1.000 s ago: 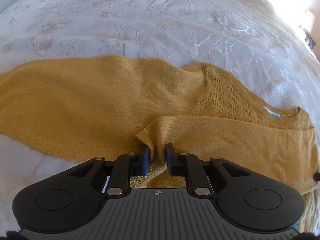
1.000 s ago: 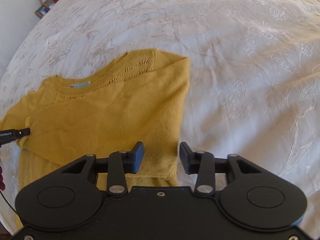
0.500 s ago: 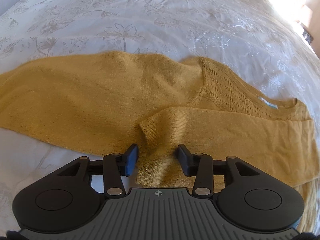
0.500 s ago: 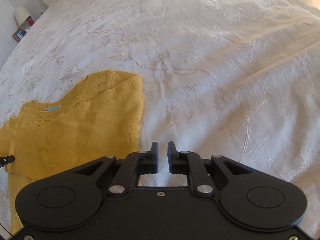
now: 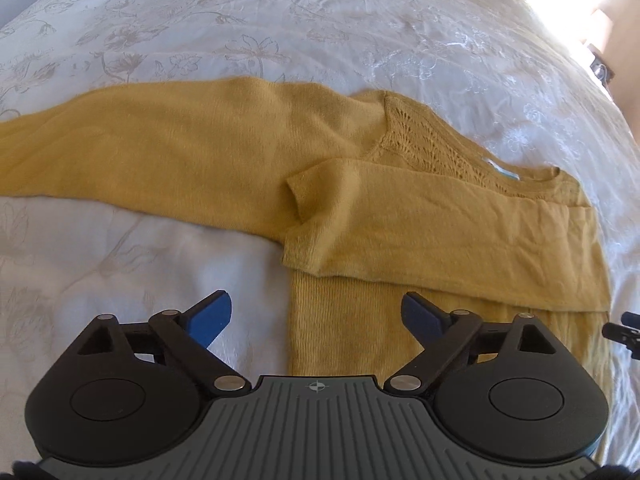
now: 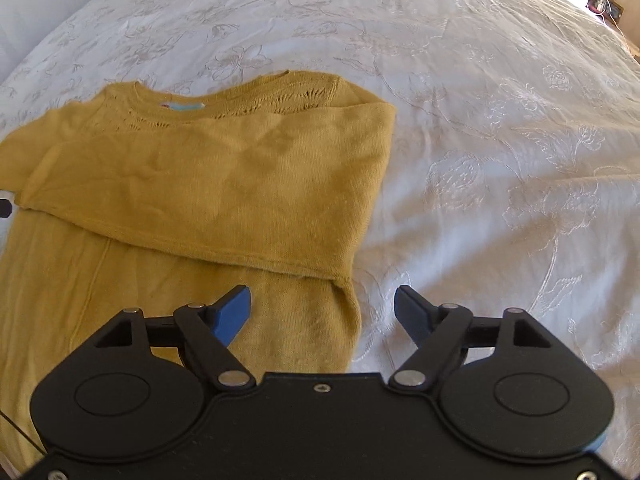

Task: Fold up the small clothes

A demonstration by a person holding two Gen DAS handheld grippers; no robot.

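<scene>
A mustard-yellow knit sweater (image 5: pixel 400 232) lies flat on the bed. One sleeve (image 5: pixel 440 228) is folded across its chest, its cuff near the left side seam. The other sleeve (image 5: pixel 140 152) stretches out to the left. My left gripper (image 5: pixel 316 316) is open and empty, hovering just above the sweater's left side edge. In the right wrist view the sweater (image 6: pixel 180 184) fills the left half, with the folded sleeve across it. My right gripper (image 6: pixel 322 312) is open and empty above the sweater's right side edge.
A white bedspread (image 6: pixel 500 140) with embroidered flowers covers the whole bed around the sweater. Small framed items (image 6: pixel 604 2) stand beyond the far right edge. The tip of the other gripper (image 5: pixel 624 326) shows at the right edge of the left wrist view.
My left gripper let go of the folded sleeve's cuff, opened wide and drew back. My right gripper shut briefly over the bedspread, then opened again above the sweater's right edge.
</scene>
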